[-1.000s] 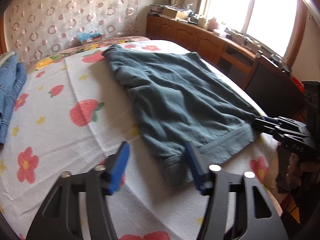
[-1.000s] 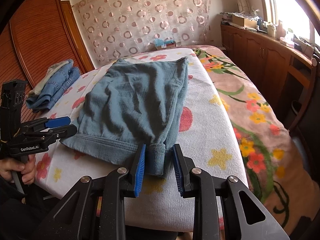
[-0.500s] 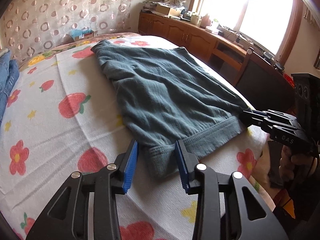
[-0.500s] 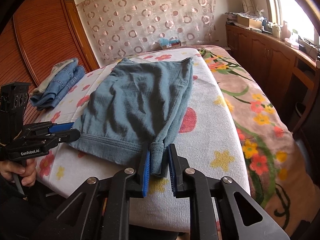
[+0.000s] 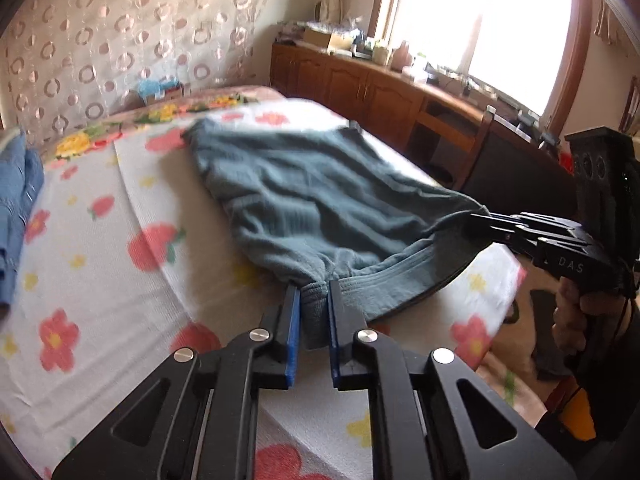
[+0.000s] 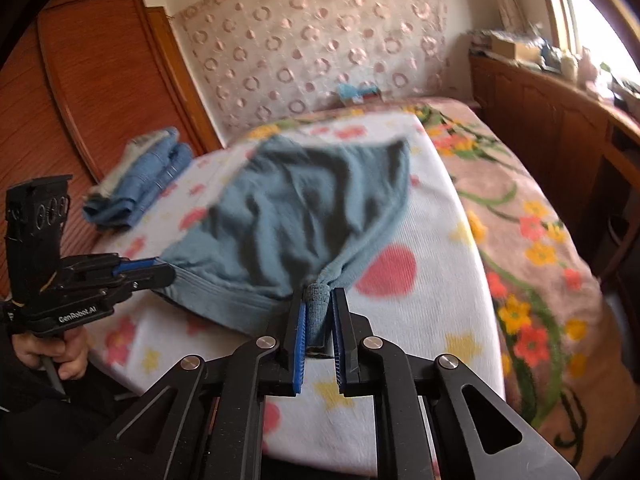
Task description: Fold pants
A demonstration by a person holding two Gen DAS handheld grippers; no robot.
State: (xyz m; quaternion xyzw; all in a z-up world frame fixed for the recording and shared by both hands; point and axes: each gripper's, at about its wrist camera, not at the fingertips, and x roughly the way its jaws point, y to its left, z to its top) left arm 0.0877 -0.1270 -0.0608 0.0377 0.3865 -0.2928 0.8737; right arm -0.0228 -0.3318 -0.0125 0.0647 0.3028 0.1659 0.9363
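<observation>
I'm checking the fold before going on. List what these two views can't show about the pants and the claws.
- Left wrist view: the pants are motion-blurred at their far end, so its edge is unclear.
- Left claw: the hem corner inside is hidden by its pads.
- Right wrist view: the right claw covers the corner it pinches.
- Underside of the lifted hem: hidden by the cloth itself.

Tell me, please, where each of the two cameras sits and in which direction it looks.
Left wrist: on the left gripper, looking along its fingers across the bed toward the window; the right gripper and hand show.
Right wrist: on the right gripper, facing the headboard and wardrobe; the left gripper and hand show.
Shared: the teal pants, each gripper shut on a corner of the waistband end, and the folded jeans.
</observation>
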